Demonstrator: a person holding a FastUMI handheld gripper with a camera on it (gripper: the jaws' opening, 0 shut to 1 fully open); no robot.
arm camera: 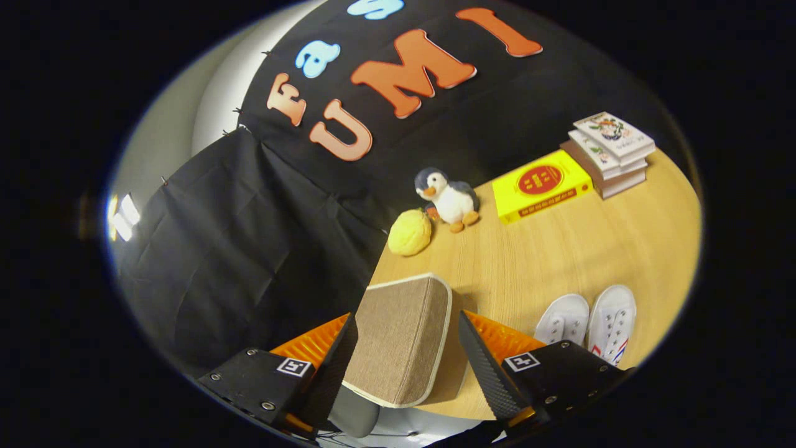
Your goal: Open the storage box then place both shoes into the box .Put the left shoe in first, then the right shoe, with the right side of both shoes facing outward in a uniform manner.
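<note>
A tan fabric storage box (401,336) with pale trim stands at the corner of the wooden table (578,249), its lid closed. My gripper (407,323) is open, tilted above it, and the box shows in the gap between the two fingers without touching either. A pair of white shoes (589,323) lies side by side on the table beside the box, just past one finger, toes pointing away from me. Their heels are hidden behind that finger's mount.
Beyond the box sit a yellow round plush (410,233) and a toy penguin (449,199) near the table's far edge. A yellow book (541,184) and a stack of books (610,153) lie farther along. Black cloth walls the booth behind.
</note>
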